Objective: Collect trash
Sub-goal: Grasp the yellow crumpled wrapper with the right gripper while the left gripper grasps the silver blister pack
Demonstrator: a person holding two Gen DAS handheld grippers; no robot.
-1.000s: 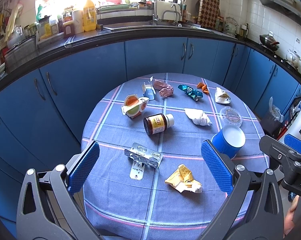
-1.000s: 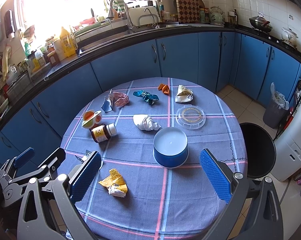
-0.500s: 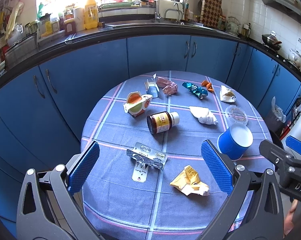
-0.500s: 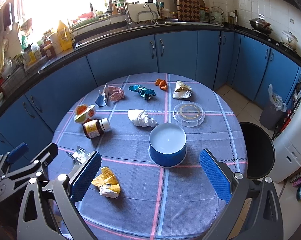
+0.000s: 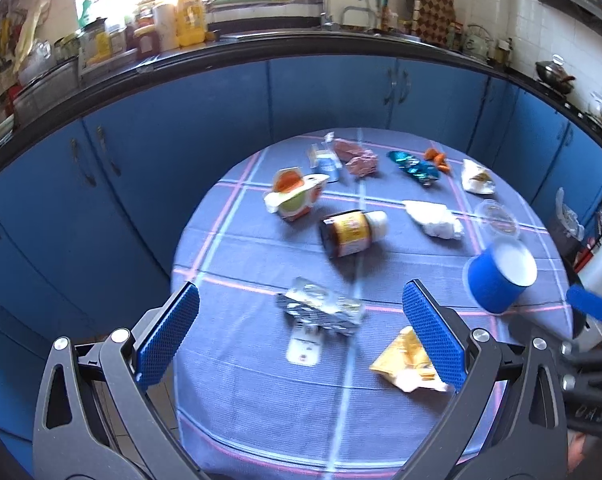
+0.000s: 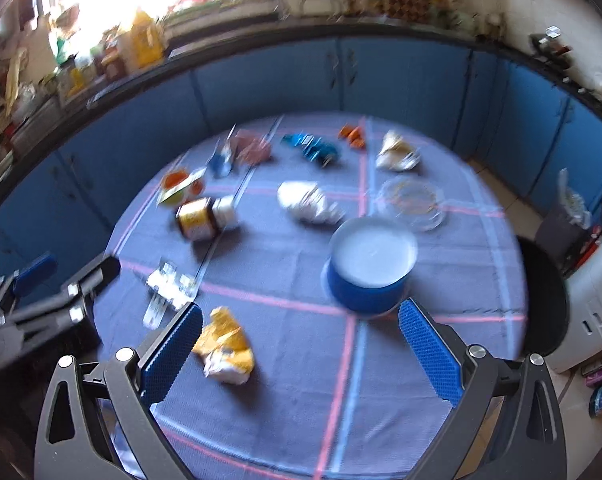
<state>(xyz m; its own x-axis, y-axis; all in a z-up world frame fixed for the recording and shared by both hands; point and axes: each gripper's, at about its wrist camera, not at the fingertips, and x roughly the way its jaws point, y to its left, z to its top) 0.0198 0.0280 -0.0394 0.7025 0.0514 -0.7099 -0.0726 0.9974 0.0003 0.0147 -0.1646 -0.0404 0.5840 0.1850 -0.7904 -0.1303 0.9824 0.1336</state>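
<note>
Above, left wrist view: left gripper (image 5: 301,334), jaws spread wide and holding nothing, over a round table (image 5: 261,408) draped in checked blue cloth. Crinkled foil blister pack (image 5: 320,311) lies between its ribbed pads; brown glass bottle (image 5: 351,233) lies on its side beyond.

Right wrist view (blurred): right gripper (image 6: 299,349), jaws likewise wide and unladen. Crumpled yellow wrapper (image 6: 225,347) lies beside its left pad; cylindrical blue tub (image 6: 371,266) stands ahead.

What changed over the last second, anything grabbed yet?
Nothing grabbed. Both cameras have moved in toward the table; the right view is now motion-blurred. The left gripper and right gripper stay open and empty. The silver blister pack, yellow wrapper and blue cup lie where they were.
</note>
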